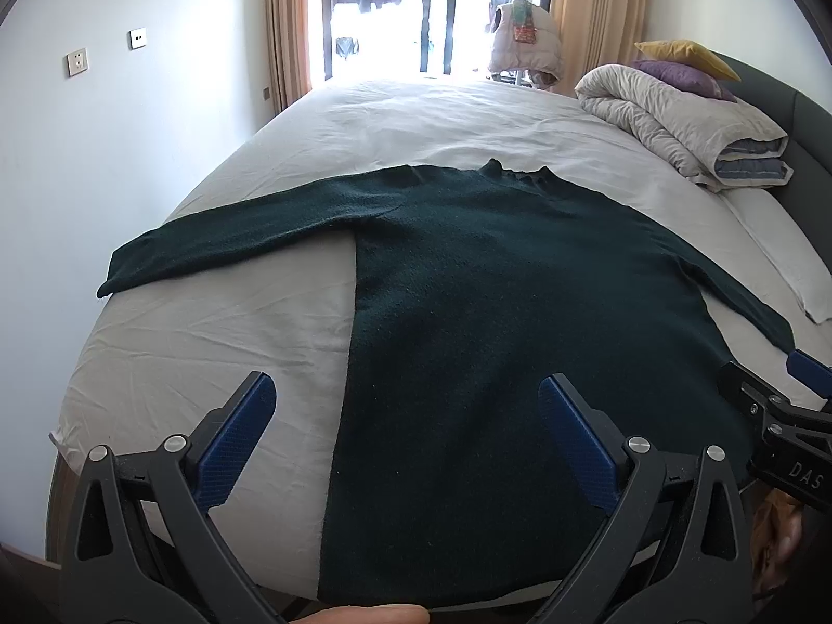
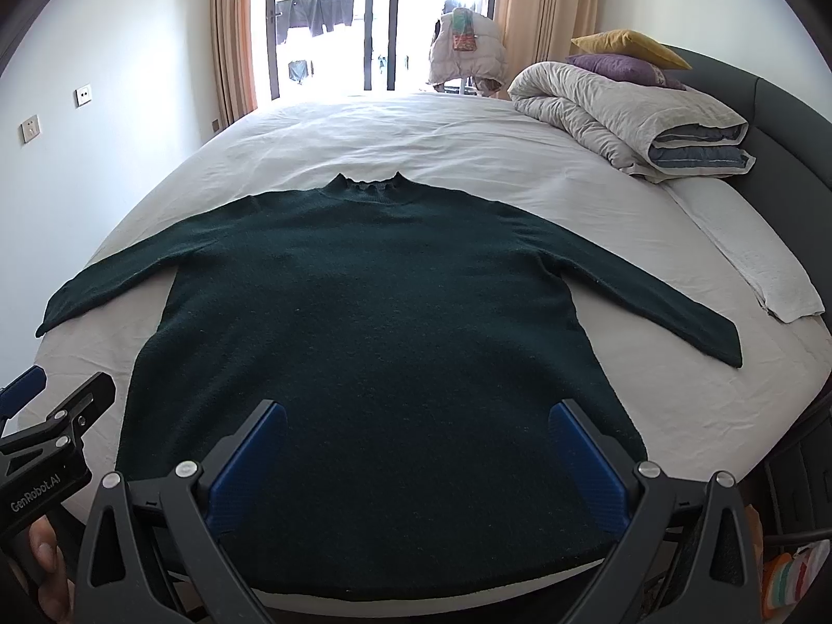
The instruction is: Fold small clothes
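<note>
The dark green sweater (image 2: 374, 343) lies flat on the bed (image 2: 468, 145), sleeves spread. Both hand-held grippers (image 1: 405, 437) (image 2: 418, 457) hover wide apart above its hem; pinching one knit layer would probably drag it crooked.

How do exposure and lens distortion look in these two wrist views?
Left wrist: window blown out, sweater dark with little texture, bed bulging from fisheye. Right wrist: same glare at the window, sweater underexposed, corners vignetted; both views sharp.
</note>
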`<action>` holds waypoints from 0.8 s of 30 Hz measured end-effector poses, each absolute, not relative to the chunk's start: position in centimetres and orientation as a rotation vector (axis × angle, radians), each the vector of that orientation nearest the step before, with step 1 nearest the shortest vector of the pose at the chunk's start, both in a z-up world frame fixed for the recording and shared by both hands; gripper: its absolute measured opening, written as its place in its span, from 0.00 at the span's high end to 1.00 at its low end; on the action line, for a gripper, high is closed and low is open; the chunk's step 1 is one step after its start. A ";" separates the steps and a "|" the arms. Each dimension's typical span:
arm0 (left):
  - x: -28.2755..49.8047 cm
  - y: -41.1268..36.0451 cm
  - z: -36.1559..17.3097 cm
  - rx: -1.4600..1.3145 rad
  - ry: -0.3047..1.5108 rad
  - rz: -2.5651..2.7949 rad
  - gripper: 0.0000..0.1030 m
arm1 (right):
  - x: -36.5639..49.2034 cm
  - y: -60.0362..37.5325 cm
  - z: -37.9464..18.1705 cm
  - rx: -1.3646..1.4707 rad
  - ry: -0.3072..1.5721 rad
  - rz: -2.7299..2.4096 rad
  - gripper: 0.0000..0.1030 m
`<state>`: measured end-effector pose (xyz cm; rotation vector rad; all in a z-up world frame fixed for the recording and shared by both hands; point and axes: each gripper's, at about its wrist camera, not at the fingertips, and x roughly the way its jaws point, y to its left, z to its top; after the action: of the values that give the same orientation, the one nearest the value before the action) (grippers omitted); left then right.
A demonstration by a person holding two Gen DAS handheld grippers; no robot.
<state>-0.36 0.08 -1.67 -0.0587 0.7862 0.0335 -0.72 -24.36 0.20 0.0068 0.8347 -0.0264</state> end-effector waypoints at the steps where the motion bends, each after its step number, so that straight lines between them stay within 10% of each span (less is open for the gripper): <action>1: -0.5 0.1 -1.8 -0.059 0.786 0.033 0.00 | -0.9 -24.6 -0.3 0.006 0.836 -0.025 0.00; 24: -0.6 -0.5 -2.0 -0.056 0.794 0.033 0.00 | -1.1 -24.8 -0.7 0.004 0.841 -0.026 0.00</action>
<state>-0.57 -0.53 -2.01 -0.0560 0.7944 0.0334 -1.06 -24.78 -0.70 0.0045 0.8411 -0.0257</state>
